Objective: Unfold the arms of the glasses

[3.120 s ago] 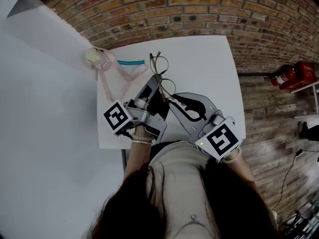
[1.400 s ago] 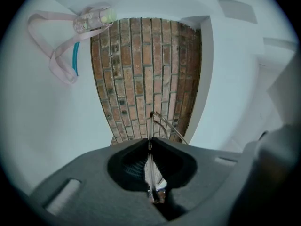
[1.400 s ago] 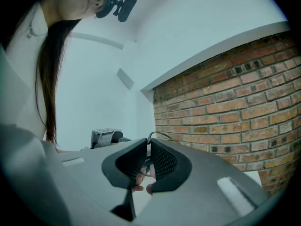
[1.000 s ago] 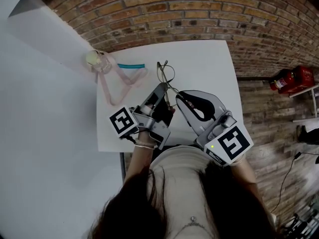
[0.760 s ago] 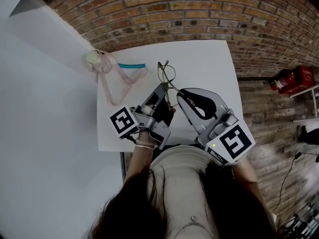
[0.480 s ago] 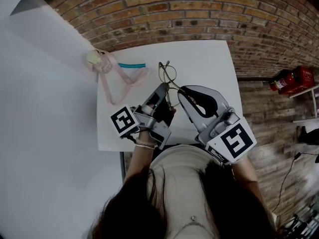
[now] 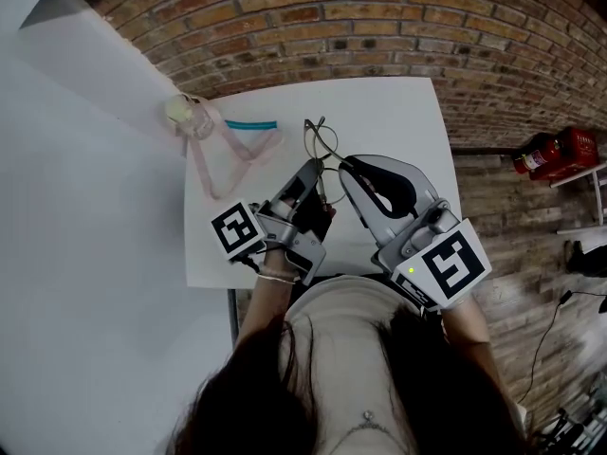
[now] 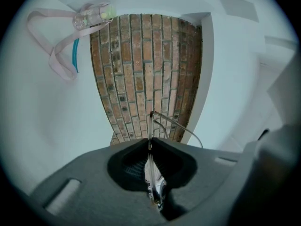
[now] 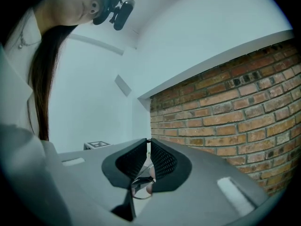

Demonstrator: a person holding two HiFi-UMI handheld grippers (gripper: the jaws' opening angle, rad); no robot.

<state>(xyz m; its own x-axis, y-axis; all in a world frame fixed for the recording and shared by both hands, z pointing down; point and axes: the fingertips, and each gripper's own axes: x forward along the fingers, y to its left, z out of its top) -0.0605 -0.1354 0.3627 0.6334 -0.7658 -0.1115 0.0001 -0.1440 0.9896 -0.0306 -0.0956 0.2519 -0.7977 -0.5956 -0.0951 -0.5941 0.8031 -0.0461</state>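
White surface (image 7: 398,112) under brick wall (image 7: 379,27): we grip the glasses (image 7: 321,142) at mid-frame from both sides.
Our left hand-held gripper (image 7: 311,166) stays clenched on the wire frame, and our right hand-held gripper (image 7: 344,165) on one arm. Over the last second the right one has drifted toward the frame's right, so we judge the arm is only beginning to swing open.

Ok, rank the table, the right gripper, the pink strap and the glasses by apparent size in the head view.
1. table
2. right gripper, though it is nearer the camera
3. pink strap
4. glasses, partly hidden between the jaws
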